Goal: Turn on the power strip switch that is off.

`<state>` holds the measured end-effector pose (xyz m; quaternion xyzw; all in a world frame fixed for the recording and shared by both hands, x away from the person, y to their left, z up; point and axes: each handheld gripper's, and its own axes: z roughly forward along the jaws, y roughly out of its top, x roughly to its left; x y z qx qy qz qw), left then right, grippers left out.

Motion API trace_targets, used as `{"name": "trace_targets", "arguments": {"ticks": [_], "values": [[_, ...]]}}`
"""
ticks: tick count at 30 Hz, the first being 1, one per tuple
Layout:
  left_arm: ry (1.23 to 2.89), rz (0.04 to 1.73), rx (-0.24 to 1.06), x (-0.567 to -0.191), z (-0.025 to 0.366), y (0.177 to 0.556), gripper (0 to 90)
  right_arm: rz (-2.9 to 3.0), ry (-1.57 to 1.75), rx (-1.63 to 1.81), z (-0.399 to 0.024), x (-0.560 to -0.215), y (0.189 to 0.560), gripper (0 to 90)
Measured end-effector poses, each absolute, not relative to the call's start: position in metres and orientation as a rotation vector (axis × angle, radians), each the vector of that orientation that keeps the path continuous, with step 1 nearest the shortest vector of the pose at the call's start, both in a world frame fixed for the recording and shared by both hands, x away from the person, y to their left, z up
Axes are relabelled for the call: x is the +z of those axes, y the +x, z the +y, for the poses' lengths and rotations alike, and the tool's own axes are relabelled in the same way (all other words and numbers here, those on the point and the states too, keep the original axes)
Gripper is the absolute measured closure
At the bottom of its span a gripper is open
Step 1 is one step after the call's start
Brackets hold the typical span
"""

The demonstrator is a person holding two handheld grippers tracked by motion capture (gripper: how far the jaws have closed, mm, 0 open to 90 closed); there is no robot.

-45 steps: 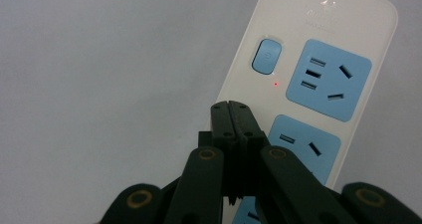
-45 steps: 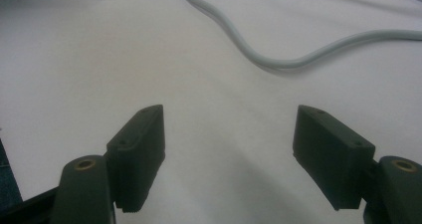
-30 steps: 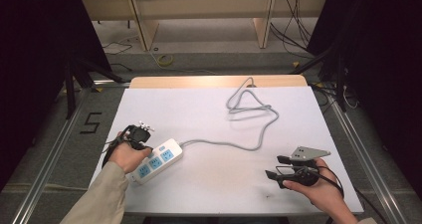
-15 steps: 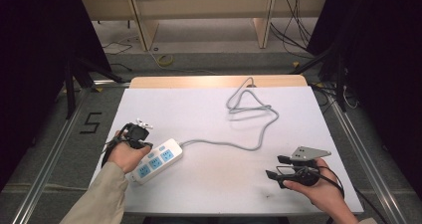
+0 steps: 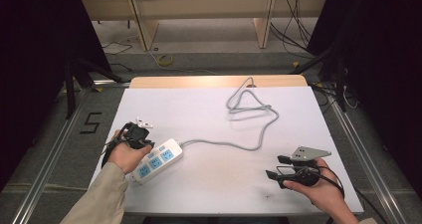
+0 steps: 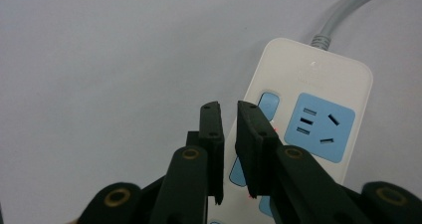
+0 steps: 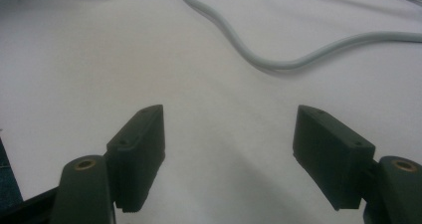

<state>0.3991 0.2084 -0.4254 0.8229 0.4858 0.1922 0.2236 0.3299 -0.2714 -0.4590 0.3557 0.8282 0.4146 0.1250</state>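
Note:
A white power strip (image 5: 158, 160) with blue sockets lies on the white table near its front left, and its grey cable (image 5: 249, 143) runs off to the right. My left gripper (image 5: 141, 143) hangs just over the strip (image 6: 318, 84) next to a blue switch. Its jaws (image 6: 229, 109) have just been opening and stand a narrow gap apart, with nothing between them. My right gripper (image 5: 276, 167) rests low at the front right, apart from the cable (image 7: 278, 59). Its jaws (image 7: 229, 129) are wide open over bare table.
The grey cable loops toward the back of the table (image 5: 209, 109) and drops over its wooden far edge (image 5: 219, 81). Metal rails run along both sides of the table. Wooden shelving and floor cables lie beyond it.

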Motion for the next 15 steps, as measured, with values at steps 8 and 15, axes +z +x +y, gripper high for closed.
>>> {"name": "trace_targets", "arguments": {"ticks": [8, 15], "values": [[2.226, 1.292, 0.554, -0.4218, 0.2067, 0.3976, 74.1, 2.414, 1.036, 1.207, -0.2714, -0.4591, 0.3299, 29.3], [2.192, 1.245, 0.560, -0.4202, 0.2042, 0.3968, 66.6, 2.413, 1.037, 1.208, -0.2714, -0.4591, 0.3299, 29.3]]}}
